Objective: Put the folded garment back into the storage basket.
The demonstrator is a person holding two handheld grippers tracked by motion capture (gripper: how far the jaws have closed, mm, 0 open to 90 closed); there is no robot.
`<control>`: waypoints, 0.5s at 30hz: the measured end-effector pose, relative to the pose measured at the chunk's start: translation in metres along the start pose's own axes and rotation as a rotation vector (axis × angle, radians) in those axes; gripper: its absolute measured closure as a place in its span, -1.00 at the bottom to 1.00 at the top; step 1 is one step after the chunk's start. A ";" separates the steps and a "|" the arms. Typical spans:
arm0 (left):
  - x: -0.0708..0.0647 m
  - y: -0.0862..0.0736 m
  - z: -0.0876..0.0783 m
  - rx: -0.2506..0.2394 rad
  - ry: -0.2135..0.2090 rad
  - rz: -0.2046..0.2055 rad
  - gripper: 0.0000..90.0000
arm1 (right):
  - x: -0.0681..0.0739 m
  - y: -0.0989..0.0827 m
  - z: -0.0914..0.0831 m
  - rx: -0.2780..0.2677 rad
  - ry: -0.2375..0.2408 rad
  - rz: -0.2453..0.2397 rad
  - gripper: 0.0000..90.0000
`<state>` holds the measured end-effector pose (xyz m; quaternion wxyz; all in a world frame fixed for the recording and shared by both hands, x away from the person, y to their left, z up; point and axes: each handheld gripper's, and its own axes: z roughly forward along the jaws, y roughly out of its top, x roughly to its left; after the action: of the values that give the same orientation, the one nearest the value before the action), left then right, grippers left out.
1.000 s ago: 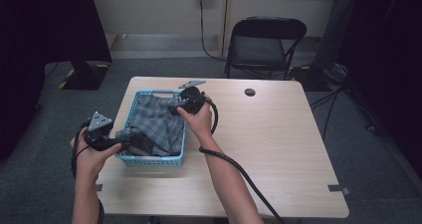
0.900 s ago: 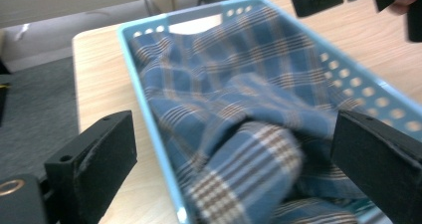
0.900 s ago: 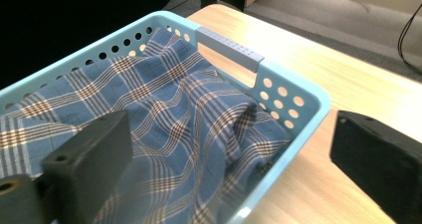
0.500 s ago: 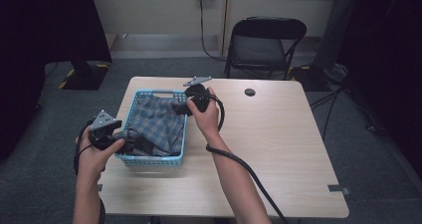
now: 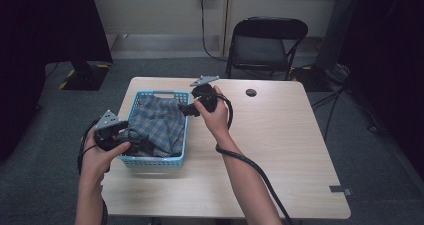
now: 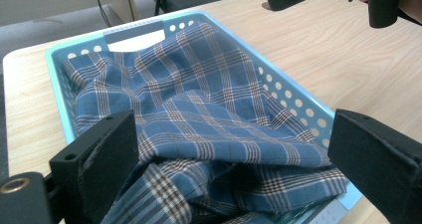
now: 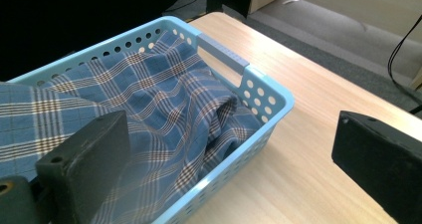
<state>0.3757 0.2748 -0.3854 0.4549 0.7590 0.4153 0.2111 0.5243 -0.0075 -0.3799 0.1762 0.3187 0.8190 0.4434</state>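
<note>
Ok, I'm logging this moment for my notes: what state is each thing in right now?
Left gripper: open, jaws wide apart, over the near end of the basket.
Right gripper: open, holding nothing, at the basket's right rim.
Cloth: blue plaid, crumpled, lying inside the basket.
Basket: light blue, upright on the table, holding the cloth.
Chair: unfolded, empty, behind the table.

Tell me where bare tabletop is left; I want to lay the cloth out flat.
Free: the wide stretch of table right of the blue basket, up to the dark round spot, and the near strip before the basket. Crowded: the basket, full of plaid cloth, with both claws open beside it.
</note>
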 end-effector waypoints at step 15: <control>-0.009 0.003 0.006 0.027 -0.024 0.006 -0.86 | 0.001 -0.005 -0.017 -0.014 0.048 -0.044 -0.99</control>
<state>0.3766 0.2634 -0.3850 0.4488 0.7689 0.4103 0.1975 0.5123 -0.0191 -0.3746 0.1684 0.2885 0.8267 0.4527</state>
